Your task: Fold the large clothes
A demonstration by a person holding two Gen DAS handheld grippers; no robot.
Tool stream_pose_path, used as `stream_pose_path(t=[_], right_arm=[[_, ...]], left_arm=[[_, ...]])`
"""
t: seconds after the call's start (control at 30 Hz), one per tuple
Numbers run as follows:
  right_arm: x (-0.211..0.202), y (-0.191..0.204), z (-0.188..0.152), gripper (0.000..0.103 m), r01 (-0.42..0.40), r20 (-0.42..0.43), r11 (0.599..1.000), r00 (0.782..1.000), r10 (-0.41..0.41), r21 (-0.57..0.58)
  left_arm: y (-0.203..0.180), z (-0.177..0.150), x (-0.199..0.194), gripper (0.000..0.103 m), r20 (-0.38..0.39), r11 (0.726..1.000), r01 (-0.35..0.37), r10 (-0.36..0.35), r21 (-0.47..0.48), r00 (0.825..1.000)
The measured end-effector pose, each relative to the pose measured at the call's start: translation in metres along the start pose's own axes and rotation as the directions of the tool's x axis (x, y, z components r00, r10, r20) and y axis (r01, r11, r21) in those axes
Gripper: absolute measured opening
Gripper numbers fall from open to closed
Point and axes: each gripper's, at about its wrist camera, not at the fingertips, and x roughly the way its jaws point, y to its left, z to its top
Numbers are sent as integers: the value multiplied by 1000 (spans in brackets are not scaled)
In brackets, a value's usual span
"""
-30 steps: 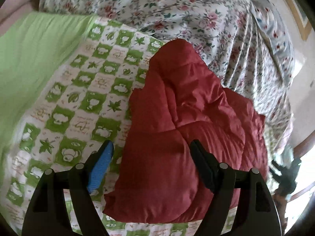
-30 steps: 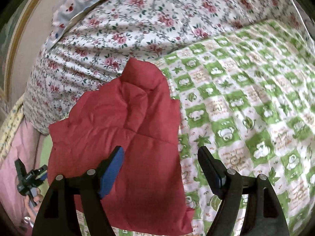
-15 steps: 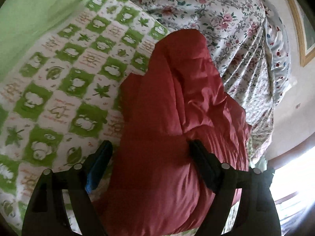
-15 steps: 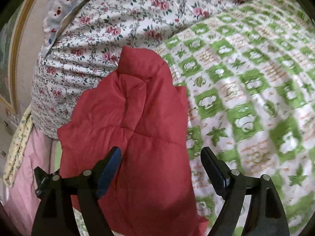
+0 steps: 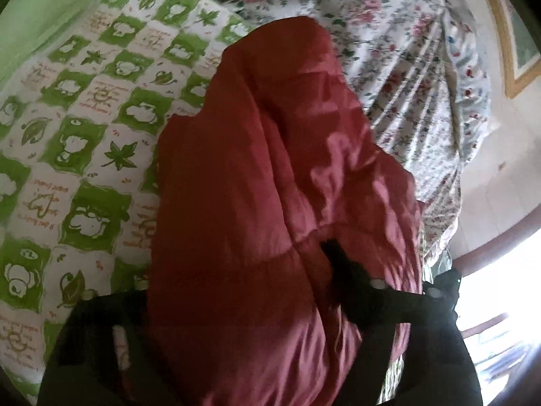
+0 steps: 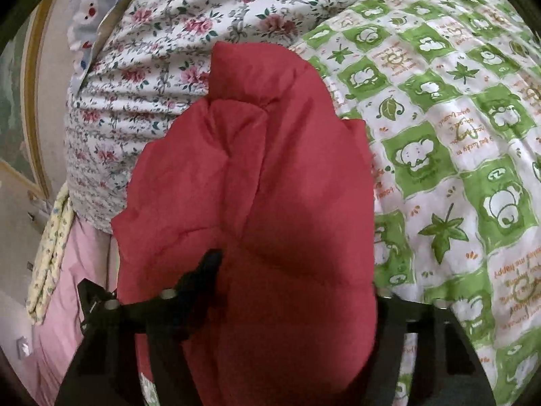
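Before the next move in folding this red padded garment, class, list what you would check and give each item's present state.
1. Red padded garment lies on the green-checked quilt: ok.
2. Left gripper has fabric between its fingers: ok.
3. Right gripper has fabric between its fingers: ok.
4. Both grips clamped firmly: cannot tell.
5. Garment surface smooth: not ok, creased.
6. Far end clear of the floral bedding: not ok, it overlaps it.

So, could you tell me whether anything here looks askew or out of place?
Only the red padded garment: it lies bunched and creased on the green-checked bedspread, its far end against the floral bedding. No damage shows.
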Motion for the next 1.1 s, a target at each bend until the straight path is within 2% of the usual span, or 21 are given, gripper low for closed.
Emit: stream_pose_path(t=[0.1,0.2,0.43,0.57,0.83,1.0,1.1], right_arm=[[-8,5,-2,43,-11,-3,1000,1000,11,3],[-22,16,-6,35,-8,15,1000,1000,8,-6],[-69,48,-40,33,-37,31,997,999,39,-62],[-102,56,-78,33,-48,21,996,999,50,-71],[-161,47,-163,33,-89,0,996,996,89,-15],[-171,42,-185,33,-69,6,997,998,69,-22],[-164,37,-188,36,-23,28,999,999,23,-26]], left_arm=[[-8,-6,-14,54,19,1000,8,-9,30,1000],[-14,-12,-32,50,30,998,23,-25,53,999],[-23,-52,-84,47,49,992,62,-68,107,997],[-20,-90,-110,47,39,991,90,-94,101,995],[-6,-163,-153,47,24,988,141,-143,62,989],[0,-185,-158,47,47,992,99,-103,75,994],[5,-189,-145,47,63,996,-4,-1,84,998]])
